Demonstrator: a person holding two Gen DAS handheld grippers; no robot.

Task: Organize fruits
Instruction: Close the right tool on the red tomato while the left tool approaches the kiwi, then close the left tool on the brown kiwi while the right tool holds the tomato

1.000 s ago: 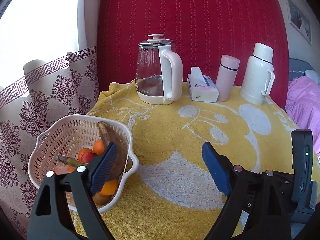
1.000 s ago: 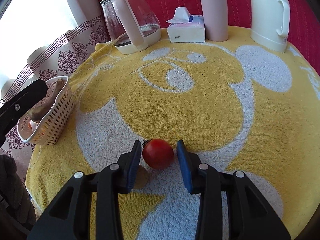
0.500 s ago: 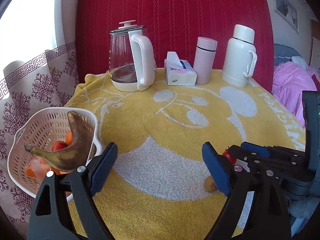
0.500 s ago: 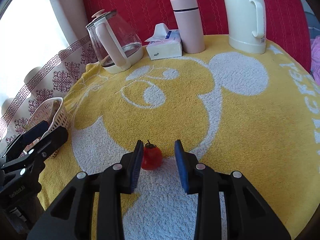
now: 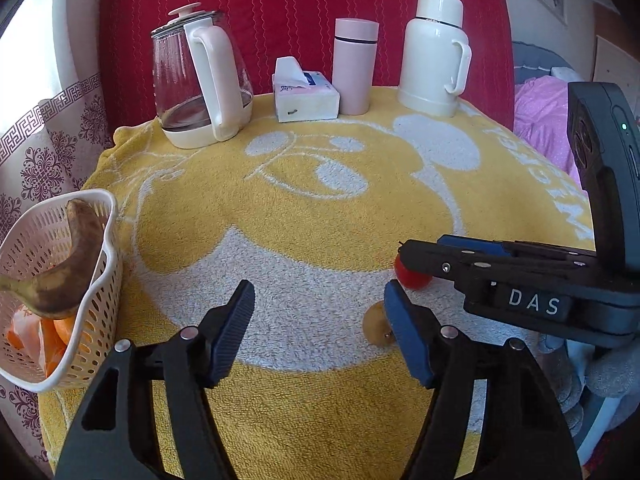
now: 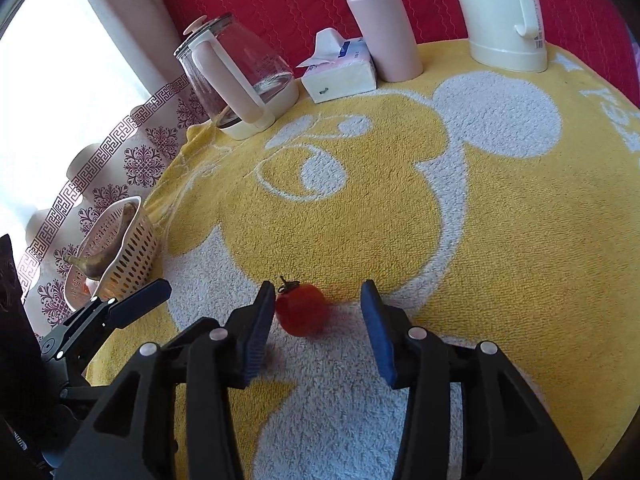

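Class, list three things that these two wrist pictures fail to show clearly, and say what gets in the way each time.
1. Small tan fruit, left wrist view: half hidden behind the left hand-held gripper's finger; kind unclear.
2. Fruit under the banana in the basket: the wall and picture edge hide them.
3. Tomato, right wrist view: blurred; contact with the right hand-held gripper unclear.

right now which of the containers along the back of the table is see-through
The glass kettle at the left end, with a pale pink handle. The pink tumbler and white thermos are opaque.
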